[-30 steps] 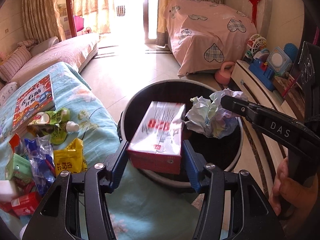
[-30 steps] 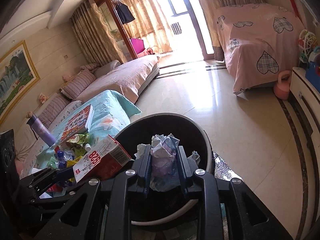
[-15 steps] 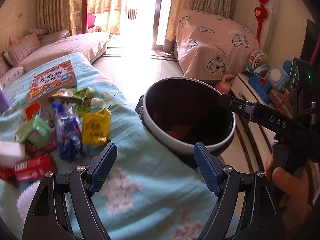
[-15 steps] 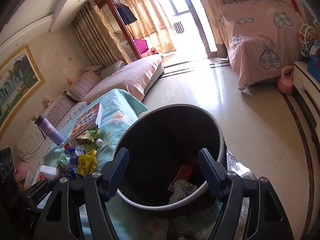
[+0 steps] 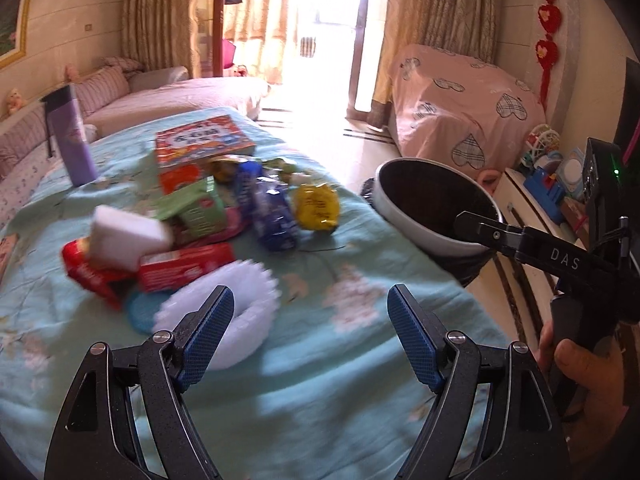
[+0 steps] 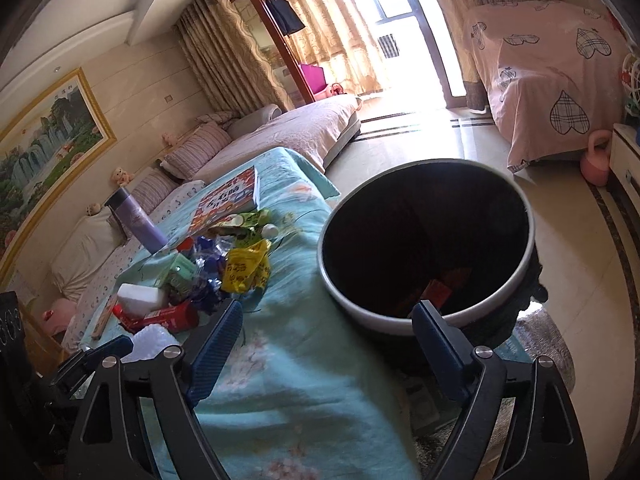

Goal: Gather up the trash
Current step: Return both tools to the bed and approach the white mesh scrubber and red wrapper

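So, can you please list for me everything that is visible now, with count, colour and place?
trash bin: one, black inside with a pale rim, on the floor beside the table; red and pale trash at its bottom
table cover: one, light blue with flowers
yellow packet: one, on the cover nearest the bin
blue wrapper: one, left of the yellow packet
green carton: one, mid pile
white block: one, on the red boxes
red boxes: two, front of the pile
white frilled cup: one, nearest the left claw
book: one, red and orange, behind the pile
purple bottle: one, upright, far left
left claw: open, empty, over the cover
right claw: open, empty, its jaws just opening, at the bin's near rim
hand: one, holding the right claw's handle
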{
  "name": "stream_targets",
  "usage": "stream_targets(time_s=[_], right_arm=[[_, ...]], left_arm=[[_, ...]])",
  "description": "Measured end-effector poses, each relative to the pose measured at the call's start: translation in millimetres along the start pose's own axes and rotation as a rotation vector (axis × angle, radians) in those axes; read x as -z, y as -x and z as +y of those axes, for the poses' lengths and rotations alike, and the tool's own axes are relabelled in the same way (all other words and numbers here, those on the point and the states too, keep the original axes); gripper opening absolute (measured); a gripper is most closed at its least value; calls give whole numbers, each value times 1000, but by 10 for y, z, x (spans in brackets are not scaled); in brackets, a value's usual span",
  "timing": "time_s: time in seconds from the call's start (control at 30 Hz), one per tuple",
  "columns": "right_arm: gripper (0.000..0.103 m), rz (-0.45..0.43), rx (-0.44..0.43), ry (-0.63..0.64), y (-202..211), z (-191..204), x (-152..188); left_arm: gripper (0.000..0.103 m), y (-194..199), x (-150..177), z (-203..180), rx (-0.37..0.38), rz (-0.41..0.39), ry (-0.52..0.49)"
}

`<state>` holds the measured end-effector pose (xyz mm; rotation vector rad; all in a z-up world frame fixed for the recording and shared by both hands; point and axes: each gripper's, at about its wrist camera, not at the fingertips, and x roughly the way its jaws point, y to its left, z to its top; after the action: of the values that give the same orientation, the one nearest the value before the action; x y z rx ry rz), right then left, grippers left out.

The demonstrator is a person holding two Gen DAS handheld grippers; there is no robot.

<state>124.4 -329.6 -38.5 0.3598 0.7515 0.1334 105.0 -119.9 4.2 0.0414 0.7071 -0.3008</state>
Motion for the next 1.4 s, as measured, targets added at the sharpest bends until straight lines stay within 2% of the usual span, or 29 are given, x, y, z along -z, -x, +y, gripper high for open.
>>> stream_targets(time_s=[0.33,0.7,1.03,1.27,1.3,1.33,1.37,1.4], right_arm=[[88,87,-58,49,-178,486,345],[88,113,-116,110,-295,1015,454],[88,153,-188,116,-540,1367,463],[88,172,-181,115,-715,1438,477],[88,179,-177,118,-747,1438,483],[86,186,-175,117,-778,1432,493],[77,192,-172,117,-803,1426,502],[69,199,-169,119,-824,1415,512]], left_arm=[[81,208,348,631,-62,20,135],[81,262,414,1229,-124,33,275],[81,-15,250,1745,-160,66,386],[81,-362,99,1981,-163,89,421],[80,-413,89,1996,-156,95,420],[69,-449,82,2008,-150,97,419],[54,-485,84,2012,-140,103,416],[48,-520,78,2005,-106,109,414]])
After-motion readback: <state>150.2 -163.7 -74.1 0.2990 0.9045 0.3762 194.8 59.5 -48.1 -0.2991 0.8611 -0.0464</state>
